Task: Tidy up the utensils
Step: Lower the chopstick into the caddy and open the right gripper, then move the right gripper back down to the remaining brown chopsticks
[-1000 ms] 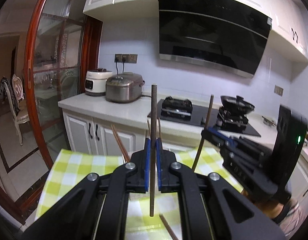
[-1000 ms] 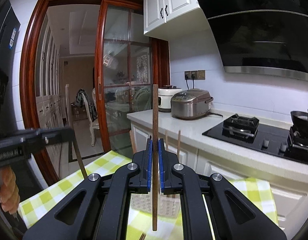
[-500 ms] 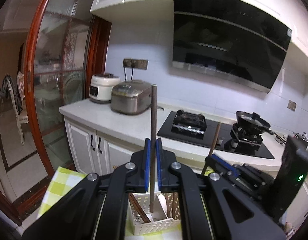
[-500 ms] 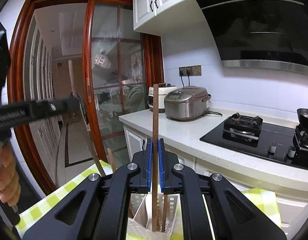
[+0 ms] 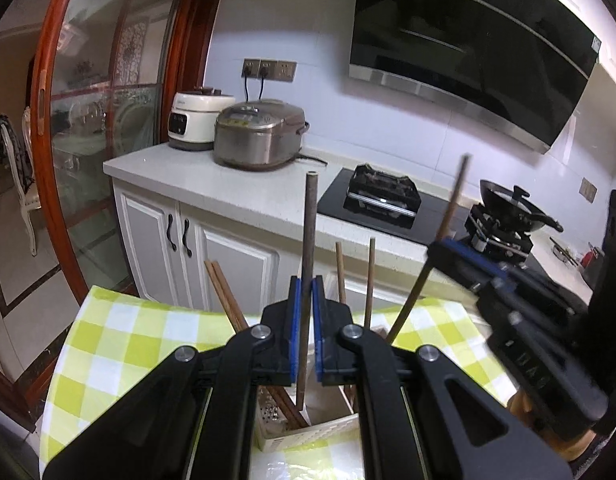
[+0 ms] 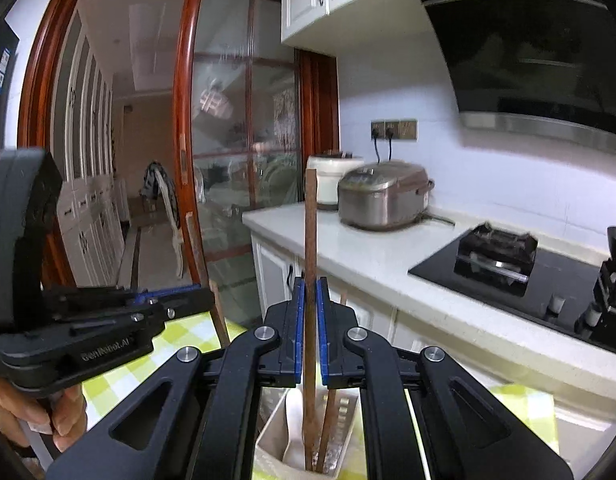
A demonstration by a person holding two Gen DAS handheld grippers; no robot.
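Wooden chopsticks are going into the white perforated utensil caddy [image 5: 308,430] on the green-checked tablecloth [image 5: 120,344], one per gripper. The left gripper [image 5: 304,332] is clamped tight on a dark chopstick [image 5: 308,240], held upright with its lower tip inside the caddy's near compartment. The right gripper [image 6: 311,332] is likewise closed on a reddish-brown chopstick [image 6: 309,232], vertical, its tip down in the caddy [image 6: 347,412] beside a white spoon [image 6: 294,420]. To finish well, I would lower each stick until it nears the caddy floor, then part the jaws slowly so neither tips out. Both grippers point level over the caddy, the right one just to the right of the left, angled inward
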